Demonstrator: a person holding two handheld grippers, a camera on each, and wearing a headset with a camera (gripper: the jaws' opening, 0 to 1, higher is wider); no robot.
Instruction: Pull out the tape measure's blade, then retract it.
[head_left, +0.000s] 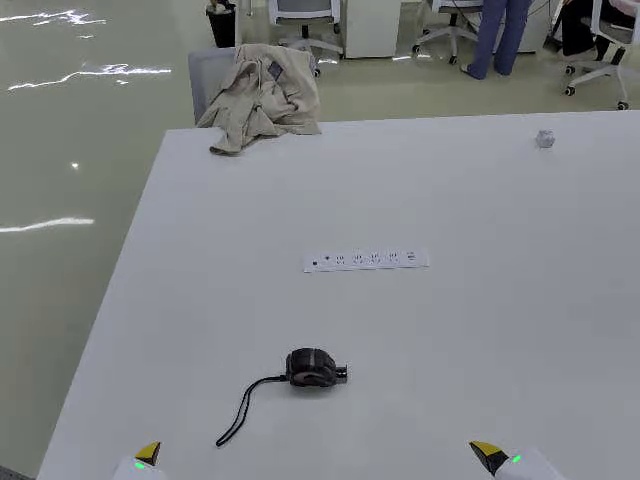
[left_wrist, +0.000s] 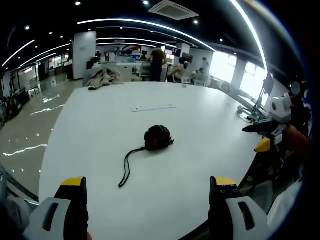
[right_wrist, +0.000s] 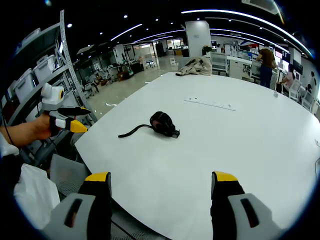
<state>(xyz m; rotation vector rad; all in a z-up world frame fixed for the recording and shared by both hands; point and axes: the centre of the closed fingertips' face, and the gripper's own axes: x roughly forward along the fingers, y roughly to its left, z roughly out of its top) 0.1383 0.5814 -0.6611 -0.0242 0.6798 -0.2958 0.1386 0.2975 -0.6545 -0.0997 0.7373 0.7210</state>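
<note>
hovering at the near edge of a white table, the left gripper is holding its two yellow-tipped jaws wide apart, gripping nothing. the right gripper is hanging at the same edge, off to the other side, its jaws likewise spread and empty. in the head view one yellow tip of each is peeking in at the bottom corners, well apart.

ahead of both, between them and near the table's front, the tape measure is lying on the tabletop, a dark round case showing a reddish patch in the left gripper view. neither gripper is touching it. its blade is sitting wound in, a small end tab poking out at the case's right side in the head view. a black wrist strap is trailing from the case's left side and curling back toward the near edge.

farther along, near the table's middle, a white power strip is lying flat, crosswise. beyond it a small grey object is sitting near the far right edge; what it is cannot be told. at the far left corner a beige jacket is slumping over a grey chair and onto the tabletop. behind, office chairs are standing on a glossy floor, and a person in blue trousers is standing among them.
</note>
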